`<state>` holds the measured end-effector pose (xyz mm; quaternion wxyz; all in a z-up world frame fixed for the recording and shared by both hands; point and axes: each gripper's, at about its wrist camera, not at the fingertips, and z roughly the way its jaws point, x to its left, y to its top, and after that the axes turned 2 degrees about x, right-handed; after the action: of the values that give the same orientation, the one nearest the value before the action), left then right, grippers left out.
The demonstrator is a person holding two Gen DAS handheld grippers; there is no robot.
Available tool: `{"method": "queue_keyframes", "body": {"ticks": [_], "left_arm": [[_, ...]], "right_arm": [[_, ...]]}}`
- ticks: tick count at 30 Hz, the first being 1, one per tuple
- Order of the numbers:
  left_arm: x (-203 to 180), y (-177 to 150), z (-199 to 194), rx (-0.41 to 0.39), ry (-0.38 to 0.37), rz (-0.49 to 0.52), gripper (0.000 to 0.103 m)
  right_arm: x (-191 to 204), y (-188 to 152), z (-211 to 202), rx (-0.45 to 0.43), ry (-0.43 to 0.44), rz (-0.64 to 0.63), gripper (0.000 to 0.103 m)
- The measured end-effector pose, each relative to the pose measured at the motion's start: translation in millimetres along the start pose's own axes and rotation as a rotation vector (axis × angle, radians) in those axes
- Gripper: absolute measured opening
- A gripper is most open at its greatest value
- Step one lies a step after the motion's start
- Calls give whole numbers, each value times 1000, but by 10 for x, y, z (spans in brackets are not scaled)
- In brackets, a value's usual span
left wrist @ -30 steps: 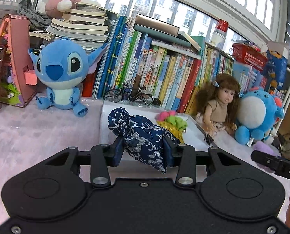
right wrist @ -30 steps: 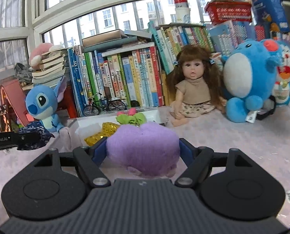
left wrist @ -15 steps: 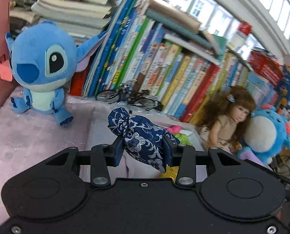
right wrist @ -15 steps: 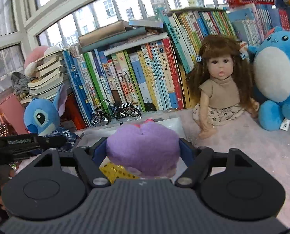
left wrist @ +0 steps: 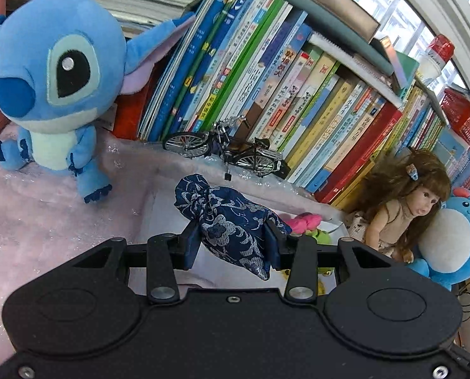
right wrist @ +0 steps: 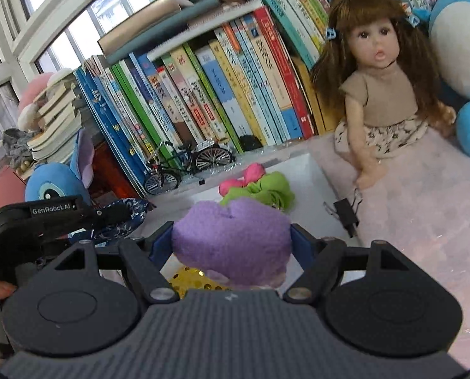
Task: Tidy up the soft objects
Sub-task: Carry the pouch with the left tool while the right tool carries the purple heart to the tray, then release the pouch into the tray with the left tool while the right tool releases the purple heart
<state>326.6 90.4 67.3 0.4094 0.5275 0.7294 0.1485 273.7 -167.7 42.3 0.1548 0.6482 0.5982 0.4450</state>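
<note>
Pink fuzzy tabletop [right wrist: 424, 208] fronts a window-backed book row [left wrist: 298, 94].

A tray [right wrist: 321, 177] lies before the books [right wrist: 222, 94] with a model bicycle [right wrist: 187, 164] between, the doll [right wrist: 383, 91] right and the plush [left wrist: 51, 75] left.

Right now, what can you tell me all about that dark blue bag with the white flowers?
The dark blue bag is a small soft cloth pouch with a pale flower and swirl pattern woven in. Its top is gathered into a ruffled knot that points away from the camera. The left tongs squeeze its middle from both sides, holding it tilted above the white box. One corner hangs down below the tongs. In the right wrist view it peeks out behind the left gripper.
</note>
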Motion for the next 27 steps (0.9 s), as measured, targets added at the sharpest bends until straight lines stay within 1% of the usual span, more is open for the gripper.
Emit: {"method": "queue_keyframes", "body": {"ticks": [3,8,12,21,22,24,25,26,27], "left_arm": [[-9,-5,78,8,11,12,40],[5,-66,187,18,24,18,40],[50,-130,272,32,43,23,42],[132,-189,336,26,44,8,44],[134,-195,338,25,46,6,45],[124,-205,332,21,49,10,55],[118,-209,324,19,53,13,58],[106,-216,306,12,57,18,66],[96,-222,285,3,56,24,71]], "right_arm": [[13,-37,77,9,-14,-3,78],[17,-104,185,20,-72,-28,78],[-35,-129,233,37,-54,5,78],[-34,-157,330,75,-61,12,79],[-36,-155,337,83,-57,13,80],[-32,-153,336,87,-61,14,81],[-30,-151,329,88,-64,12,88],[-28,-151,319,87,-61,13,90],[-29,-148,306,85,-59,15,91]]}}
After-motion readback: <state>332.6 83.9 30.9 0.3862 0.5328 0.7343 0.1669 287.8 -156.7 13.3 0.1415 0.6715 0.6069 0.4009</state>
